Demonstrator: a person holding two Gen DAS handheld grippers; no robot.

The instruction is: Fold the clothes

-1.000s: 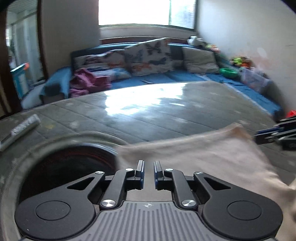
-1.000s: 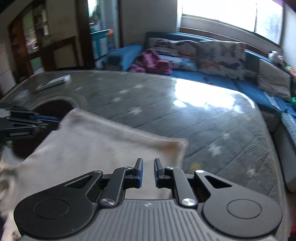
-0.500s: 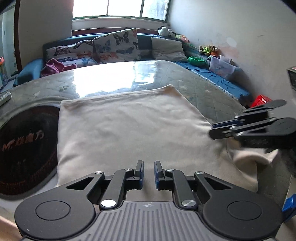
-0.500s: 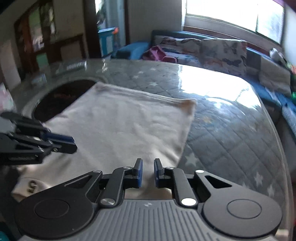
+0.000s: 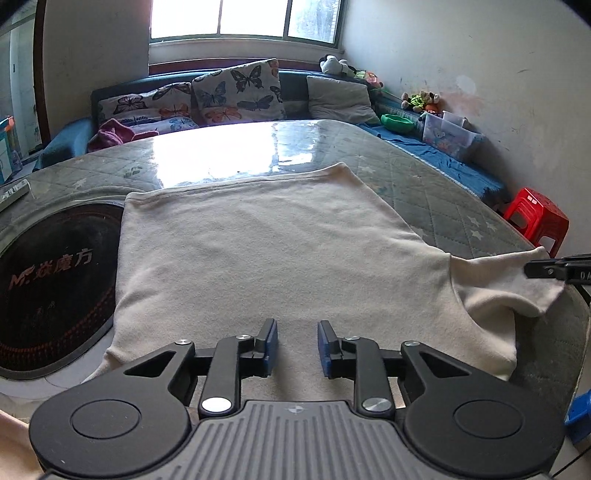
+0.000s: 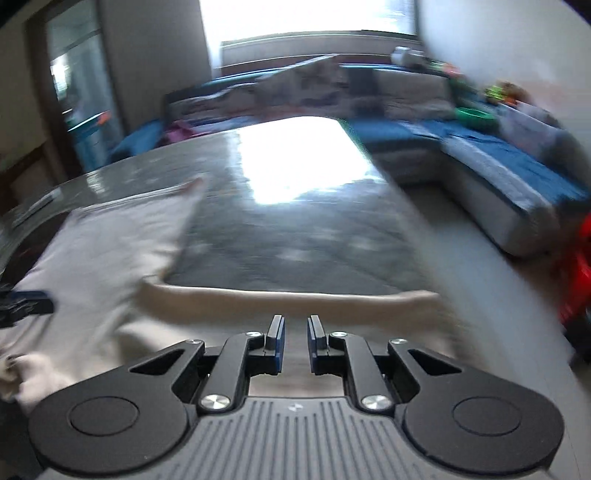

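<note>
Cream shirt (image 5: 258,258) lies spread flat across a quilted grey table (image 5: 424,184) under a glossy cover, its hem toward twelve o'clock and one short sleeve (image 5: 506,284) reaching out at three o'clock; the garment's left edge overlaps a round black mat (image 5: 51,280) printed with red lettering at nine o'clock. Left gripper (image 5: 297,345) hovers over the shirt's near edge at six o'clock, its jaws having just been opening, blue pads now apart with only cloth beneath them and nothing pinched; right gripper (image 6: 295,339) shows in its own blurred view with pads drawn close together, the sleeve's edge lying just ahead of them, though whether cloth is caught between them cannot be told; seen from the left wrist, its black tip (image 5: 554,271) sits over the sleeve's end at three o'clock. Beyond the table at twelve o'clock, butterfly-print cushions (image 5: 236,92) line a blue sofa (image 5: 443,158) below a bright window (image 5: 243,18); a red plastic stool (image 5: 535,218) stands at two o'clock.
</note>
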